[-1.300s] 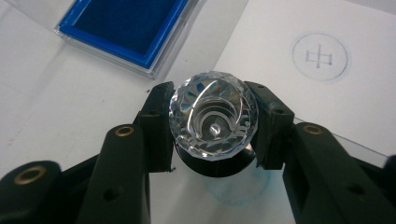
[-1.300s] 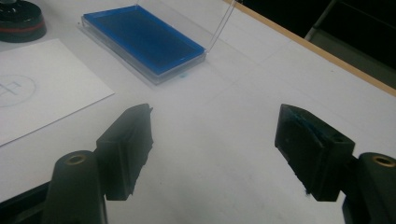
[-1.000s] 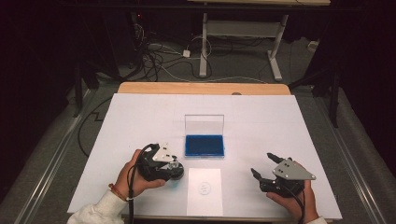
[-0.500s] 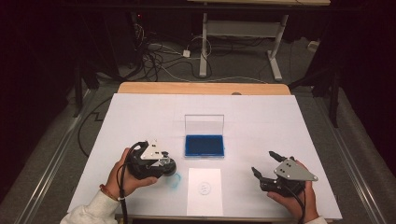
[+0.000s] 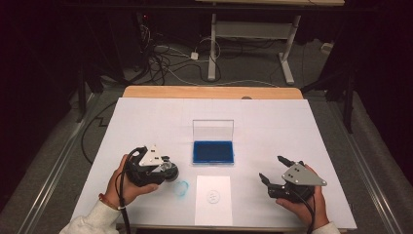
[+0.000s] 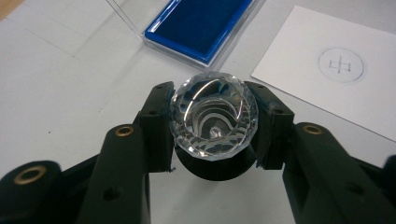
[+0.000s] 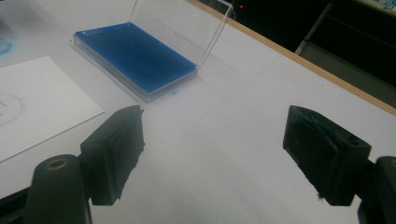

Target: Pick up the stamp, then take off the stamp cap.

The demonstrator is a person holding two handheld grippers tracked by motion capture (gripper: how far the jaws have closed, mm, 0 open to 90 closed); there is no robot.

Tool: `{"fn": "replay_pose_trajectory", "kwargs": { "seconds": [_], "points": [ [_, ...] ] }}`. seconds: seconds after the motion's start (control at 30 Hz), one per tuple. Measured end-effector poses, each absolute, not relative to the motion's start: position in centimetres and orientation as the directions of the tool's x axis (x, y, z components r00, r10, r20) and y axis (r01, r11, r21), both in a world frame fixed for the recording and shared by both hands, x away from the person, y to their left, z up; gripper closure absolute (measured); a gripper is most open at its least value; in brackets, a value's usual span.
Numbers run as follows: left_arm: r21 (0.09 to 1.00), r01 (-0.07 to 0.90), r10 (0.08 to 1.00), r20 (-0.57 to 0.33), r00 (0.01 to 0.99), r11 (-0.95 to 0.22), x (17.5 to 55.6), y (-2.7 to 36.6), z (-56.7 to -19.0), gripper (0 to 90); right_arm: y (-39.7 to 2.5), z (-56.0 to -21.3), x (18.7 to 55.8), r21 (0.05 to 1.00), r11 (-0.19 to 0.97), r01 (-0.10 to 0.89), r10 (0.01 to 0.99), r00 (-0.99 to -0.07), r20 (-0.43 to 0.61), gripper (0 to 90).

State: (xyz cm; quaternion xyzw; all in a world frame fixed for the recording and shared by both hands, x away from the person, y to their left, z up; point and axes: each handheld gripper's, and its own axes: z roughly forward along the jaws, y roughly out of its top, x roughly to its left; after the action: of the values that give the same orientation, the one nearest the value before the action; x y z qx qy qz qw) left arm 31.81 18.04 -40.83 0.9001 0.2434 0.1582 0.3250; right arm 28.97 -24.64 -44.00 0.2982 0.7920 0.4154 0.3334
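Note:
My left gripper (image 5: pixel 165 171) (image 6: pixel 213 128) is shut on a stamp with a clear faceted knob (image 6: pixel 213 116) and a black base, near the table's front left. An open ink pad (image 5: pixel 213 151) (image 6: pixel 201 23) (image 7: pixel 133 56) with a blue cushion lies at the centre, its clear lid (image 5: pixel 213 129) standing up behind it. In front of it lies a white card (image 5: pixel 213 200) (image 6: pixel 336 88) (image 7: pixel 32 107) with a round stamped mark (image 5: pixel 213 197) (image 6: pixel 340 65). My right gripper (image 5: pixel 272 168) (image 7: pixel 229 140) is open over bare table at the front right, with nothing between its jaws.
A blue ring-shaped ink print (image 5: pixel 181 189) marks the white table cover (image 5: pixel 146 126) between the left gripper and the card. The wooden table edge (image 5: pixel 209 92) runs along the far side, with cables and desk legs on the floor beyond.
My left gripper has shifted a little to the left with the stamp, uncovering the blue ring print on the table cover. The right gripper has barely moved.

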Motion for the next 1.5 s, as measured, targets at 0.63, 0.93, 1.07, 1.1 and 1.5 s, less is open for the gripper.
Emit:
{"fn": "replay_pose_trajectory", "kwargs": {
  "seconds": [0.63,0.93,1.07,1.1,1.5],
  "points": [
    [0.678,0.348,0.559,0.113,0.821,-0.648,31.7,18.8,-40.7,54.5,-24.4,-44.1,29.4,0.857,0.476,0.199,0.742,-0.614,-0.27,20.0],
    [0.688,0.348,0.564,0.108,0.819,-0.637,31.8,18.9,-40.5,54.5,-24.1,-44.4,29.5,0.864,0.461,0.202,0.734,-0.634,-0.243,18.7],
    [0.691,0.344,0.563,0.111,0.819,-0.636,31.9,18.6,-40.4,54.5,-24.1,-44.4,29.6,0.869,0.443,0.221,0.738,-0.641,-0.213,16.6],
    [0.691,0.342,0.561,0.111,0.82,-0.637,31.9,18.5,-40.3,54.5,-24.1,-44.4,29.6,0.869,0.443,0.221,0.738,-0.641,-0.213,16.6],
    [0.736,0.32,0.552,0.086,0.83,-0.596,33.8,17.4,-38.9,54.5,-22.5,-43.9,30.7,0.856,0.489,0.169,0.709,-0.648,-0.278,17.0]
  ]
}}
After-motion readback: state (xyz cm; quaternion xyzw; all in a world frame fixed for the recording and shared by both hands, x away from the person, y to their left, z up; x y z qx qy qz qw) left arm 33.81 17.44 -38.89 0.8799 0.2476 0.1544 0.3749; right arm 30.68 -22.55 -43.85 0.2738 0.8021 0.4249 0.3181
